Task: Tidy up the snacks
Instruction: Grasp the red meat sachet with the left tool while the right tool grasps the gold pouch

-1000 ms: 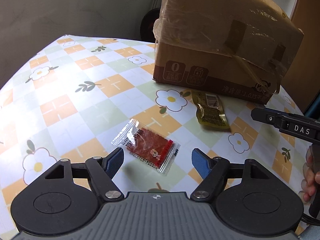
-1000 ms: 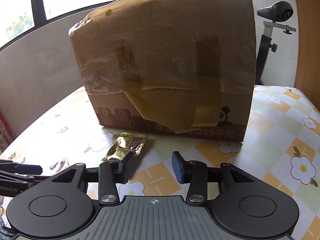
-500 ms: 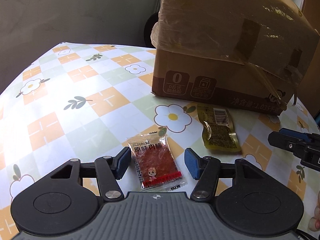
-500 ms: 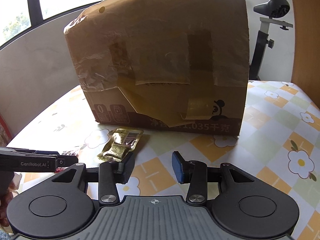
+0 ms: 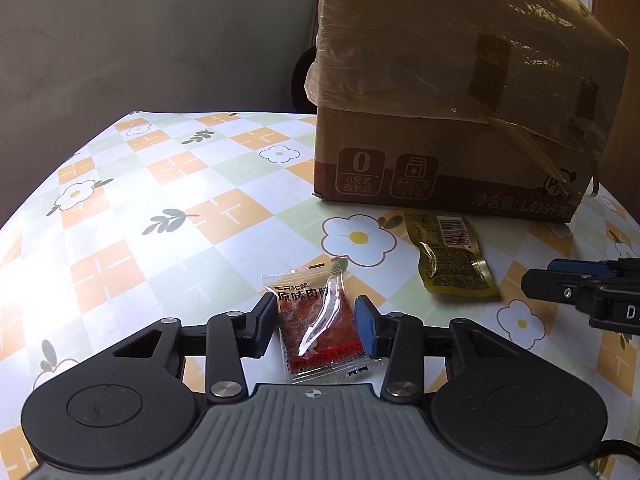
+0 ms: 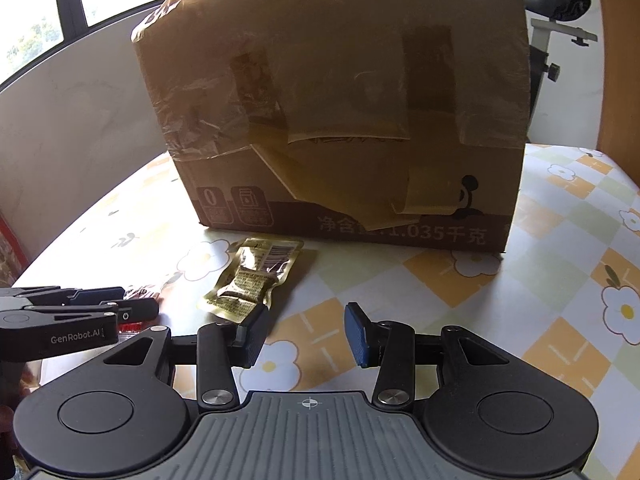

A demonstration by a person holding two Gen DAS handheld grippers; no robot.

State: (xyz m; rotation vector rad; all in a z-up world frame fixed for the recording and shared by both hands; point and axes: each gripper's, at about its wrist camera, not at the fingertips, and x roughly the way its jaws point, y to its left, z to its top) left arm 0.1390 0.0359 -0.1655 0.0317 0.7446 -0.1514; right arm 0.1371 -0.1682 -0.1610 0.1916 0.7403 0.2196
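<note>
A red snack packet in a clear wrapper lies on the flowered tablecloth. My left gripper is closing on it, and its pads press both sides so the wrapper buckles up the middle. A gold snack packet rests near the foot of the cardboard box. My right gripper hovers over the table just right of the gold packet, its jaws opening slightly with nothing between them. In the left wrist view it shows at the right edge.
The large taped cardboard box stands at the back of the table and fills much of both views. An exercise bike is behind the table on the right. The left gripper reaches in at the lower left of the right wrist view.
My left gripper moved forward over the red packet and narrowed its jaws onto it, and the wrapper has buckled. The right gripper stayed nearly where it was.
</note>
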